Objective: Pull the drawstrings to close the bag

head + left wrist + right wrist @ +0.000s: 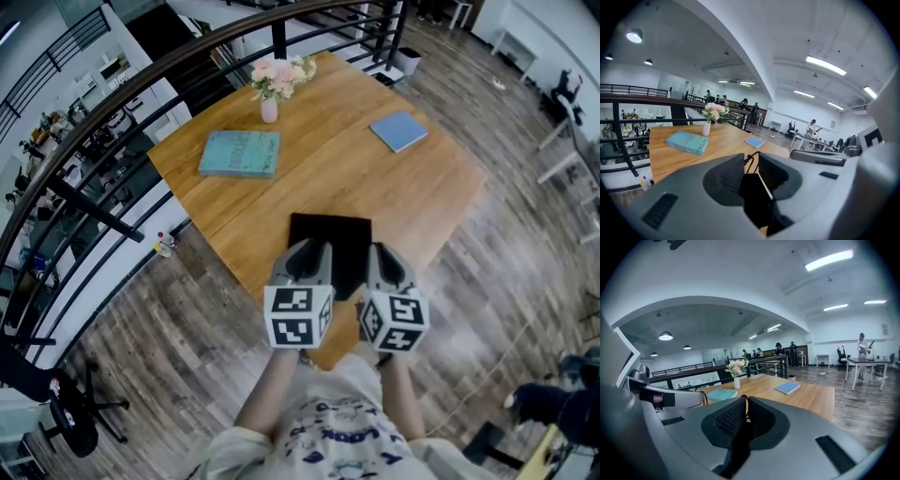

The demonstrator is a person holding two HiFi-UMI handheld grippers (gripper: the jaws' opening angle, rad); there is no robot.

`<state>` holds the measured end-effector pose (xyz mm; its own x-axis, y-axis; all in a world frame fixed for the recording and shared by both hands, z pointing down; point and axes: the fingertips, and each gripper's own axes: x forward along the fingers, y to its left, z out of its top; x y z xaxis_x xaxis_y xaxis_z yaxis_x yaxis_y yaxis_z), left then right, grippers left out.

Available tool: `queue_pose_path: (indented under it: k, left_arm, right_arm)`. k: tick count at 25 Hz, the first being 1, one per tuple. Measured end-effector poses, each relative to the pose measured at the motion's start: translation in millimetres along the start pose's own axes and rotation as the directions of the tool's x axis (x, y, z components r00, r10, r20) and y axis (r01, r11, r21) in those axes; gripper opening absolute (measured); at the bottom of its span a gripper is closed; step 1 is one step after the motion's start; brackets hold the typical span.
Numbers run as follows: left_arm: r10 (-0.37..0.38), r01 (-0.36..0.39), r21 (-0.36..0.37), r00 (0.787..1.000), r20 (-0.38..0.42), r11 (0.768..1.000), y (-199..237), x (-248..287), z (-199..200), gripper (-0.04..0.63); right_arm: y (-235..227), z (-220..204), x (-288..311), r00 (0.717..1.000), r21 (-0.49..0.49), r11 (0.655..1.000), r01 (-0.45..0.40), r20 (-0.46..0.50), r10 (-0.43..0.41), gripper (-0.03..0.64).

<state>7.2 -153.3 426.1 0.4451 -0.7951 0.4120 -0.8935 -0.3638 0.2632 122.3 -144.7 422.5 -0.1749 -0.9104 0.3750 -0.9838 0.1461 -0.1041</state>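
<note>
Your left gripper (pixel 309 251) has its jaws apart; a drawstring (pixel 746 159) loops between the tips without being pinched; the black bag (pixel 330 246) shows dark in the gap below it; your right gripper (pixel 380 253) has its jaws drawn together on the right cord (pixel 746 401), which arches out at the tips; the bag lies flat at the near edge of the wooden table (pixel 375 187), with both grippers side by side over its near end; a teal book (pixel 240 153), a blue notebook (pixel 398 130) and a vase of flowers (pixel 270 103) sit well beyond it.
</note>
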Motion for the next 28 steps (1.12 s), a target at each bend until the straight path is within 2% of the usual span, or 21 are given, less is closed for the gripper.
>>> queue_pose_path:
  k: [9,28]
  left_arm:
    - [0.025,-0.026,0.020,0.999,0.043,0.999,-0.7,-7.4,10.1,0.094]
    - [0.066,-0.069,0.058,0.996,0.052,0.996,7.5,-11.7,12.4,0.092]
  right_arm:
    - [4.3,9.3,-5.6,0.999,-0.023,1.000,-0.013,0.037,0.014,0.002]
    - [-9.5,9.9,-6.6,0.999,0.005,1.000,0.021,0.042,-0.022,0.002]
